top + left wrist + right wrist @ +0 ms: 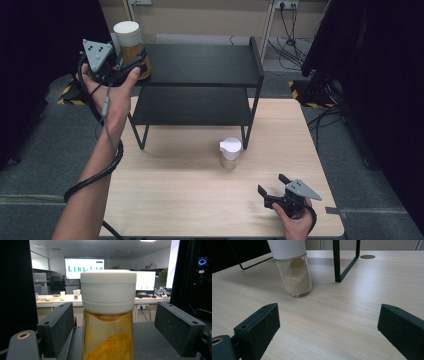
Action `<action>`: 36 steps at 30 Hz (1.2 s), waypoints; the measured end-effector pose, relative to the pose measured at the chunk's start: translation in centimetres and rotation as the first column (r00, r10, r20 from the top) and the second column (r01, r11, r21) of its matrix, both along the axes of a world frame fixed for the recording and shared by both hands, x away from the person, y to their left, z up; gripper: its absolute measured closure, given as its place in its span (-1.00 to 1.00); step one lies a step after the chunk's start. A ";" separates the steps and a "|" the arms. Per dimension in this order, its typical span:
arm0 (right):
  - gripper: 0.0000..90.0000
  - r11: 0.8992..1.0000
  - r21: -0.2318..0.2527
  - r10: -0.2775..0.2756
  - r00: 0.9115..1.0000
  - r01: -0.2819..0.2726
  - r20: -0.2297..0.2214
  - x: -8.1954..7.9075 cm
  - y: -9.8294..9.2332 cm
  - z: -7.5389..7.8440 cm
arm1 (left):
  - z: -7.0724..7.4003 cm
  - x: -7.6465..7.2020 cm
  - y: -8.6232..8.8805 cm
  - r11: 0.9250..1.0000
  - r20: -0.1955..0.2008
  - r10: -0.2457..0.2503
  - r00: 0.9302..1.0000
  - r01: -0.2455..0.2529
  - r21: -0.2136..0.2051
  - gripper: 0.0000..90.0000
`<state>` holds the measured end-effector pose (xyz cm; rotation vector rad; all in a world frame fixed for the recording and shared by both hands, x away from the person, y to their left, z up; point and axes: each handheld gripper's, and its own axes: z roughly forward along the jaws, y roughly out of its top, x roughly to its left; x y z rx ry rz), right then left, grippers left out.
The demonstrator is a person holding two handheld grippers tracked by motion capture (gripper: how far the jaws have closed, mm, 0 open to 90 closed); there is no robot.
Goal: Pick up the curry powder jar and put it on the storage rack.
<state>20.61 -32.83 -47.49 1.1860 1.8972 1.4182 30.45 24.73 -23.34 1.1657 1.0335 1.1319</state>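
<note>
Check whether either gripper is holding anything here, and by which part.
Nothing is held. The left gripper has its fingers either side of the amber jar on the shelf, with gaps showing. The right gripper is open over the table.

Left gripper (131,64), upper left of the high view: black body, grey three-cornered plate with dark screw holes, thick black cable down the bare forearm, small grey inline piece on a thinner lead. Right gripper (272,187), lower right: same black build, grey plate. Jaws are black blocks with small round holes. No sleeves.
</note>
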 end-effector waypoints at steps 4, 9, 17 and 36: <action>-0.90 1.000 0.000 0.000 1.000 0.000 -0.001 0.0 0.0 0.0 | -1.0 -0.8 0.2 1.000 0.023 -0.011 1.000 0.012 -0.011 -0.66; -0.91 1.000 0.000 0.000 1.000 0.000 0.000 0.0 0.1 0.0 | -2.0 -1.4 0.2 1.000 0.036 -0.019 0.999 0.019 -0.005 -0.66; -0.91 1.000 0.000 0.000 1.000 0.000 -0.001 0.0 0.0 0.0 | -3.9 -2.5 0.3 0.999 0.047 -0.045 0.998 0.046 -0.006 -0.66; -0.91 1.000 -0.003 0.002 1.000 -0.002 0.002 0.0 0.1 0.0 | -8.5 -5.5 0.4 0.996 0.059 -0.085 0.995 0.083 0.037 -0.67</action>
